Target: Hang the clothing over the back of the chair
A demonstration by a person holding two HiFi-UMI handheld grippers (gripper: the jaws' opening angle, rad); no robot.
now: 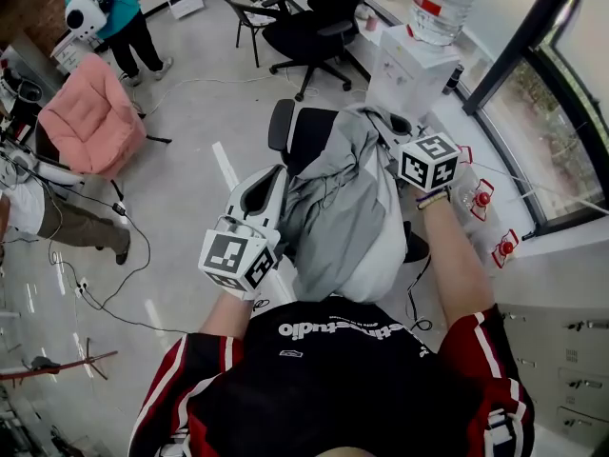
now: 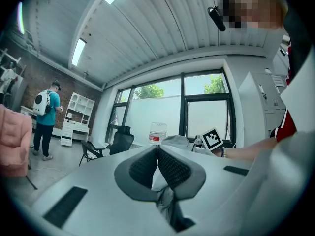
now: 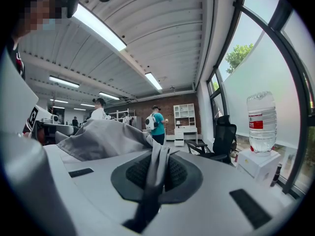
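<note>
Head view shows the grey clothing [image 1: 343, 208] lying over the black chair [image 1: 306, 139]. The left gripper [image 1: 271, 184] and the right gripper [image 1: 400, 129] hold it at opposite sides, each with its fingers closed on a fold of cloth.

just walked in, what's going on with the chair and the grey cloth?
A person is holding a two-jaw gripper in each hand and draping a grey garment over a black office chair. The left gripper and the right gripper are each shut on a fold of the garment. The cloth already lies across the top of the chair back. Neither gripper has let go, so the hang isn't finished.
</note>
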